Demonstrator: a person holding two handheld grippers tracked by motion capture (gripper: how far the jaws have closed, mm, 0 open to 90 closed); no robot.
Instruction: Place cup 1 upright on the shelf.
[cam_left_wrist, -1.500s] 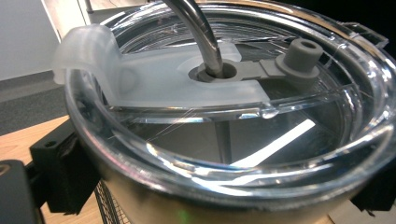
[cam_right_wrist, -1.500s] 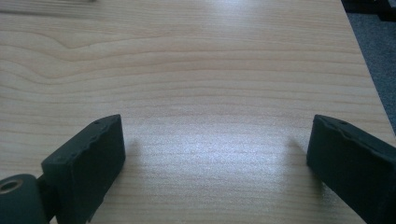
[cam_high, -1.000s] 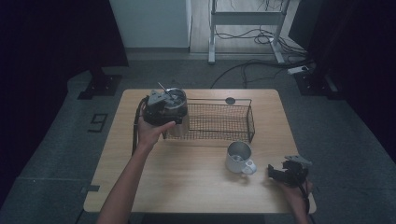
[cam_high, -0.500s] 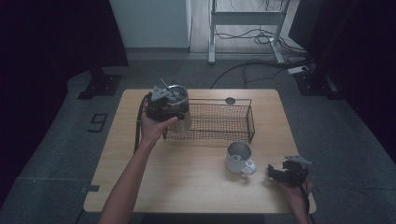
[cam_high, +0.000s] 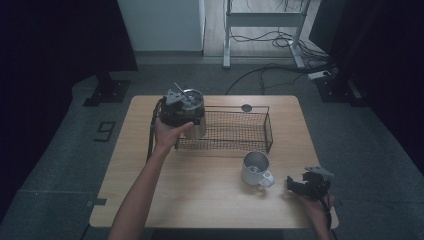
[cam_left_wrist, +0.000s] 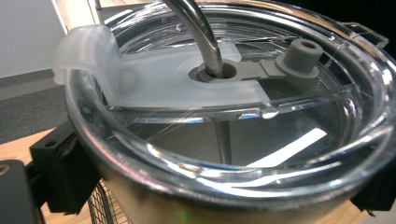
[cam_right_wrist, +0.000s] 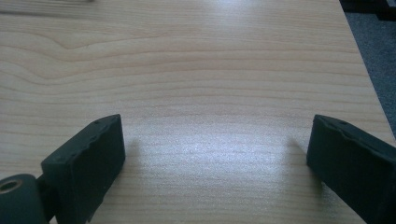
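Left gripper (cam_high: 182, 112): fingers clamped on steel tumbler (cam_high: 192, 114), one each side of the wall just under the rim. Tumbler held upright at left end of wire basket (cam_high: 235, 131), far-left part of worktop (cam_high: 200, 195); can't tell if the base is inside the basket or above it. Clear lid (cam_left_wrist: 224, 121) on tumbler, metal straw (cam_left_wrist: 198, 32) through its centre hole. Right gripper (cam_high: 306, 184): fingers wide apart, nothing between them, low over worktop near right front corner. Metal mug (cam_high: 256, 169) stands on worktop just in front of basket, near right gripper, not touching.
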